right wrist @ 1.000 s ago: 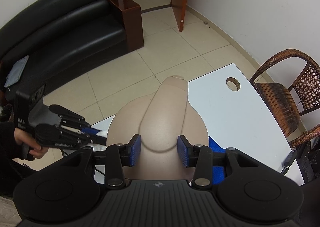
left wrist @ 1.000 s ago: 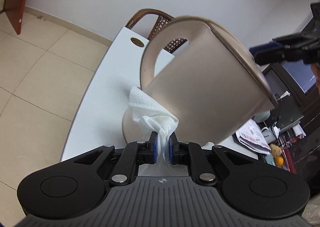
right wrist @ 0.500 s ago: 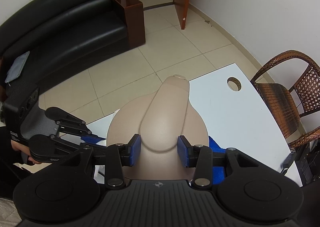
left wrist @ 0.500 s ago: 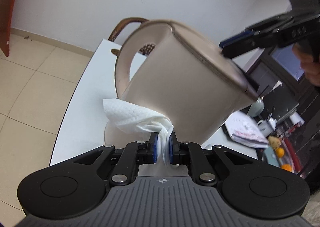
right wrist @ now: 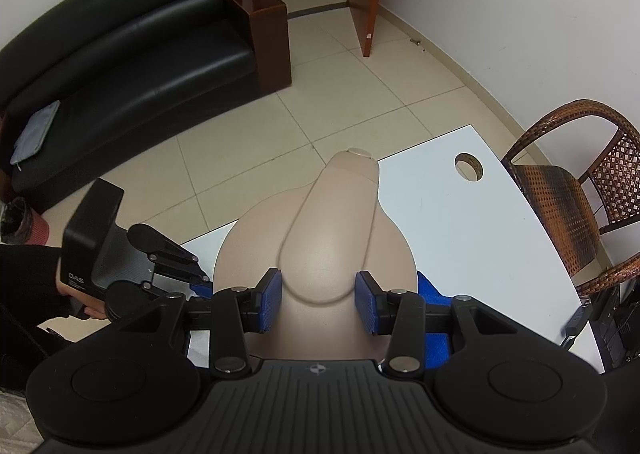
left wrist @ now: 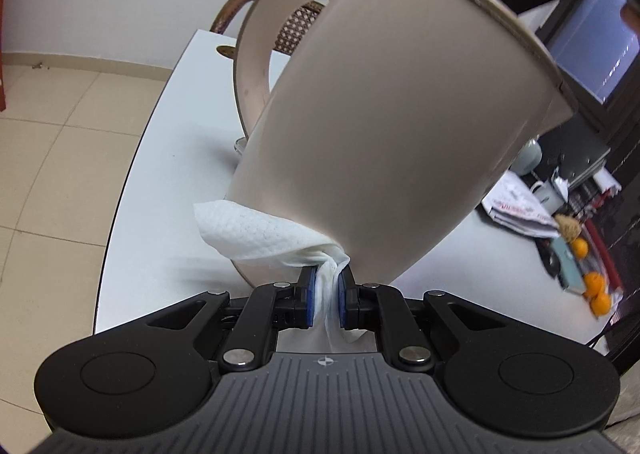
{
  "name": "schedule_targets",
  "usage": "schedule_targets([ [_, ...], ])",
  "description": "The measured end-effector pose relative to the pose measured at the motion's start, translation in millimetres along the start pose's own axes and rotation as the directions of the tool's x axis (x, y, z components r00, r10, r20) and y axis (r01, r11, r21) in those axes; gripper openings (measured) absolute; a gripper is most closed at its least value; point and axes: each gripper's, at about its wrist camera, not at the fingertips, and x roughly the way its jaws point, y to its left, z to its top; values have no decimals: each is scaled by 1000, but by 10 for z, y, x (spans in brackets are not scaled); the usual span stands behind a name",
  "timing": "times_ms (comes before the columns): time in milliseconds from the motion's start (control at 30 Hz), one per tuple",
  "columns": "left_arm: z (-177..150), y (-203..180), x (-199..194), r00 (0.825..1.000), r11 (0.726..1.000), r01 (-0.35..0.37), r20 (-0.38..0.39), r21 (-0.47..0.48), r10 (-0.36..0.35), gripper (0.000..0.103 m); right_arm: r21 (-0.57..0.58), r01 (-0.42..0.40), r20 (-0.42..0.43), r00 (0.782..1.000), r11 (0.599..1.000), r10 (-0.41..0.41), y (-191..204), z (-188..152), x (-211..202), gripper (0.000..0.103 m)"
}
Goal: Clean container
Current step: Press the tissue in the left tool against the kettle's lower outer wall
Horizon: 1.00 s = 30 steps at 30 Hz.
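A beige jug (left wrist: 400, 126) with a loop handle hangs tilted over the white table (left wrist: 168, 158). My right gripper (right wrist: 318, 304) is shut on the top of its handle, blue pads on both sides; the jug (right wrist: 320, 238) fills the middle of that view. My left gripper (left wrist: 325, 290) is shut on a crumpled white paper towel (left wrist: 256, 234), which presses against the jug's lower side near its base. The left gripper (right wrist: 202, 284) shows at the jug's left in the right wrist view, held by a hand. The inside of the jug is hidden.
A blue cloth (right wrist: 434, 294) lies on the table under the jug. A wicker chair (right wrist: 568, 190) stands past the table's far end, beside a cable hole (right wrist: 468, 167). Papers (left wrist: 516, 210) and oranges (left wrist: 592, 282) sit at the right. A black sofa (right wrist: 120, 54) stands across the floor.
My left gripper has moved in closer and lower along the jug's side, rolling a little, with the towel dragged down toward the base. The right gripper and jug have stayed put.
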Motion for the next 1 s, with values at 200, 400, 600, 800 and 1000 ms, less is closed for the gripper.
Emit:
schedule_targets([
  [200, -39, 25, 150, 998, 998, -31, -49, 50, 34, 13, -2, -1, -2, 1000, 1000, 1, -2, 7, -4, 44],
  [400, -79, 41, 252, 994, 994, -61, -80, 86, 68, 13, -1, 0, 0, 1000, 1000, 0, -10, 2, 7, 44],
  [600, -25, -227, 280, 986, 967, -118, -90, 227, 142, 13, -5, 0, -2, 1000, 1000, 0, -11, 3, 17, 44],
  [800, 71, -402, 134, 986, 937, -119, -75, 327, 151, 13, -8, 0, -1, 1000, 1000, 0, -10, 5, 14, 44],
  [1000, 232, -597, -7, 980, 883, -126, -82, 453, 182, 13, -8, 0, 0, 1000, 1000, 0, -11, 2, 26, 44],
])
